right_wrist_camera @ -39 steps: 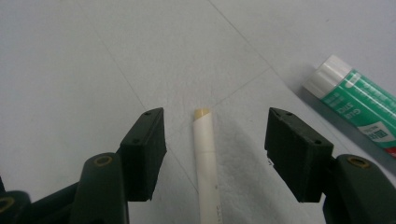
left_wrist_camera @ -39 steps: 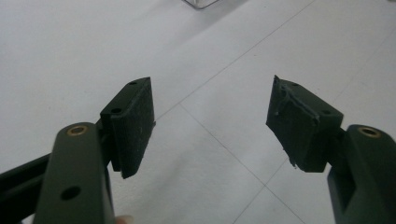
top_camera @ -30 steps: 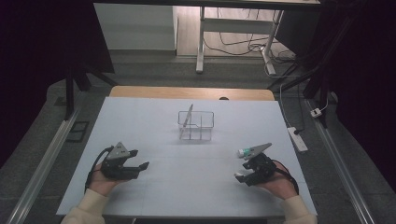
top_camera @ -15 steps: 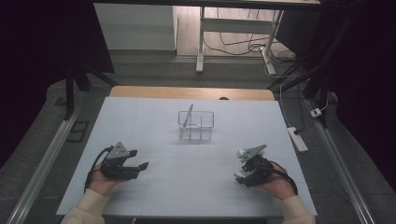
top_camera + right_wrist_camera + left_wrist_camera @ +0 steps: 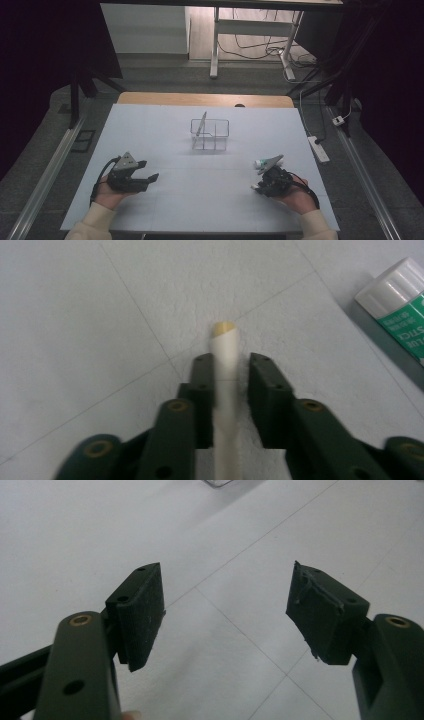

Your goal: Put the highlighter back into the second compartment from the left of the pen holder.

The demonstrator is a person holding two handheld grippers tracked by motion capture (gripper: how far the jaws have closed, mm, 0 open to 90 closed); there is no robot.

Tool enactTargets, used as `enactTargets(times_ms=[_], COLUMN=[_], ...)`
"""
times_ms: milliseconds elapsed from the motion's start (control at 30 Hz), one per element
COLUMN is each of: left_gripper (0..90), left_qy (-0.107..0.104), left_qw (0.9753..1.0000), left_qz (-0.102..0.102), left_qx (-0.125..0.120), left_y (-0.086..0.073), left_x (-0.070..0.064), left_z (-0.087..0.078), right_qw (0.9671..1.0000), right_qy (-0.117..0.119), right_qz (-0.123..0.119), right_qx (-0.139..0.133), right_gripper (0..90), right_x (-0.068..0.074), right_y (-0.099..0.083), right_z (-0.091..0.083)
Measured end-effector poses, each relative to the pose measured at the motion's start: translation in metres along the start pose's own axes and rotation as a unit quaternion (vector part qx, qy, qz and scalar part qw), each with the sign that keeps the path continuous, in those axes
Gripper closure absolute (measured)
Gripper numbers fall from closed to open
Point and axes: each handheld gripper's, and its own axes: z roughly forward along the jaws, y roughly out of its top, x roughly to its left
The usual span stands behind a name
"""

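Observation:
A thin white stick (image 5: 223, 347) with a yellowish tip lies on the pale table between the jaws of my right gripper (image 5: 232, 360). Its left jaw touches the stick and a narrow gap shows at the right jaw. From above, the right gripper (image 5: 257, 187) sits low at the table's front right. A white-capped green glue stick (image 5: 400, 305) lies beside it, and it also shows as the glue stick (image 5: 260, 163) just behind the gripper's grey plate. My left gripper (image 5: 149, 170) rests at the front left. Its jaws stand wide open, with the left gripper (image 5: 225, 590) holding nothing over bare table.
A small clear wire basket (image 5: 210, 134) stands in the middle of the table with a slim object leaning in it. A power strip (image 5: 318, 148) lies on the floor off the right edge. Dark surroundings and a desk frame lie beyond the far edge.
My right gripper has tilted and settled slightly lower beside the glue stick. The left gripper has not moved.

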Motion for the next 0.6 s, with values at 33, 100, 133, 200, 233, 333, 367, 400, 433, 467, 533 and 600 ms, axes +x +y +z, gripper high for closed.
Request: enactTargets(times_ms=[33, 100, 133, 200, 233, 333, 367, 400, 433, 467, 533, 600], left_gripper=[31.5, 31.4, 31.4, 31.4, 31.5, 31.5, 31.5, 31.5, 31.5, 31.5, 31.5, 31.5], left_qy=[0.000, 0.001, 0.001, 0.001, 0.001, 0.001, 0.001, 0.002, 0.002, 0.002, 0.002, 0.002], left_qw=[1.0000, 1.0000, 1.0000, 1.0000, 1.0000, 1.0000, 1.0000, 1.0000, 1.0000, 1.0000, 1.0000, 1.0000], left_qz=[0.000, 0.000, 0.000, 0.000, 0.000, -0.001, -0.002, -0.003, -0.003, -0.004, -0.005, -0.006], left_qx=[-0.001, -0.001, -0.001, 0.000, -0.001, -0.002, -0.003, -0.003, -0.003, -0.004, -0.005, -0.005], left_y=[0.000, 0.000, 0.000, 0.000, 0.000, 0.000, 0.000, 0.000, 0.000, 0.000, -0.001, -0.001], left_x=[0.000, 0.000, 0.000, 0.001, 0.001, 0.001, 0.001, 0.001, 0.002, 0.002, 0.002, 0.003], left_z=[0.000, -0.001, -0.001, -0.001, -0.001, -0.001, -0.002, -0.002, -0.002, -0.002, -0.002, -0.003], right_qw=[1.0000, 1.0000, 1.0000, 1.0000, 1.0000, 1.0000, 0.9999, 0.9999, 0.9999, 0.9999, 0.9996, 0.9991], right_qy=[0.002, 0.002, 0.002, 0.001, 0.001, 0.003, 0.002, 0.003, 0.003, 0.004, 0.002, -0.003], right_qz=[-0.001, -0.003, -0.004, -0.005, -0.006, -0.009, -0.010, -0.010, -0.008, -0.007, -0.003, -0.001], right_qx=[0.001, 0.001, 0.001, 0.000, 0.000, -0.002, -0.004, -0.006, -0.010, -0.014, -0.027, -0.043], right_gripper=[77.2, 77.9, 78.0, 78.2, 78.2, 78.3, 78.3, 78.3, 78.4, 78.4, 78.4, 78.4], right_x=[0.000, 0.000, 0.000, 0.000, 0.000, 0.000, 0.000, -0.001, -0.001, -0.002, -0.002, -0.004], right_y=[0.000, 0.000, 0.000, 0.000, 0.000, -0.001, -0.001, -0.001, -0.001, -0.001, -0.001, -0.001], right_z=[0.000, 0.000, 0.000, 0.000, 0.000, -0.001, -0.001, -0.001, -0.002, -0.004, -0.008, -0.012])
